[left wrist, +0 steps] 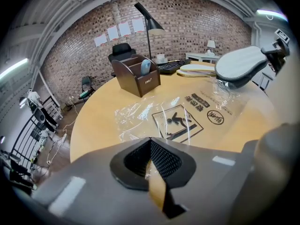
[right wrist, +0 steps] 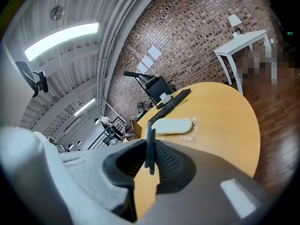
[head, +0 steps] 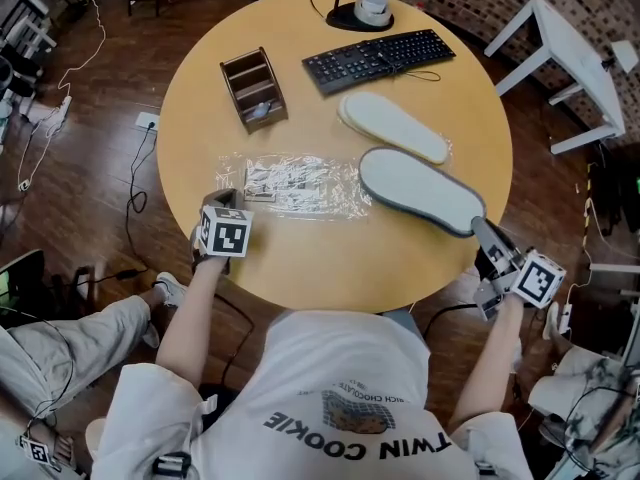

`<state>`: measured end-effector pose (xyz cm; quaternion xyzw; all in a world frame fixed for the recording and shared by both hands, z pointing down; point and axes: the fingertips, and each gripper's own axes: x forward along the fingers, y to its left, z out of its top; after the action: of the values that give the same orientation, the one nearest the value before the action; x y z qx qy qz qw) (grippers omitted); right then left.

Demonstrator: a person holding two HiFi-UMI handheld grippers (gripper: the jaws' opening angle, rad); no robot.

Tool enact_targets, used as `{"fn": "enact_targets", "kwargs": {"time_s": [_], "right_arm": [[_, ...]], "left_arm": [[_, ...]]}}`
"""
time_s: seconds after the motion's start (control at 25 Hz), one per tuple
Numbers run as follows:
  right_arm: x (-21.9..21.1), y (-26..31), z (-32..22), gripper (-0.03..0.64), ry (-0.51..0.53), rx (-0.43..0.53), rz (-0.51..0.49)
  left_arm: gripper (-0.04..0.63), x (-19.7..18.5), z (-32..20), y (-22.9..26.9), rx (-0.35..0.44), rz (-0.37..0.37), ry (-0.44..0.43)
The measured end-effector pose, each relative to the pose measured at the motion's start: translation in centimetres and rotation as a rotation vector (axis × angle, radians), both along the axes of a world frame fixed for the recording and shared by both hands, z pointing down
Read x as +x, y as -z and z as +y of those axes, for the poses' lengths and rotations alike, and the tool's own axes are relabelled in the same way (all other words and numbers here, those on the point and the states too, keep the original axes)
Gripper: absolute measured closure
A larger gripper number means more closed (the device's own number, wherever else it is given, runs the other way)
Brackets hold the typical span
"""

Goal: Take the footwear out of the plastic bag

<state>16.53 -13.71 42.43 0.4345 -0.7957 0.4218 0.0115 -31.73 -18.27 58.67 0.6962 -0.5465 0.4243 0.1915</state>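
A flat grey-soled slipper (head: 420, 190) hangs over the right part of the round wooden table (head: 330, 263). My right gripper (head: 482, 230) is shut on its near end, and in the right gripper view the sole's edge (right wrist: 150, 144) stands upright between the pads. The clear plastic bag (head: 295, 183) with printed warning signs lies flat and empty mid-table. My left gripper (head: 228, 201) is shut on its left edge, and the film (left wrist: 178, 118) runs into the closed jaws. A second pale slipper (head: 393, 126) lies further back on crinkled clear plastic.
A black keyboard (head: 378, 58) and a lamp base (head: 360, 10) sit at the table's far edge. A brown wooden desk organizer (head: 254, 88) stands at the back left. A white side table (head: 570, 58) stands off to the right, and cables lie on the floor at the left.
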Motion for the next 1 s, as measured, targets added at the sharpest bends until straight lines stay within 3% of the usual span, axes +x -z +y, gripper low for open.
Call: {"fn": "enact_targets", "kwargs": {"time_s": [0.36, 1.0], "right_arm": [[-3.4, 4.4, -1.2, 0.558, 0.074, 0.102, -0.110], [-16.5, 1.9, -4.5, 0.558, 0.292, 0.046, -0.250]], "left_arm": [[0.592, 0.1, 0.0, 0.0, 0.005, 0.006, 0.000], [0.592, 0.7, 0.3, 0.5, 0.028, 0.056, 0.021]]}}
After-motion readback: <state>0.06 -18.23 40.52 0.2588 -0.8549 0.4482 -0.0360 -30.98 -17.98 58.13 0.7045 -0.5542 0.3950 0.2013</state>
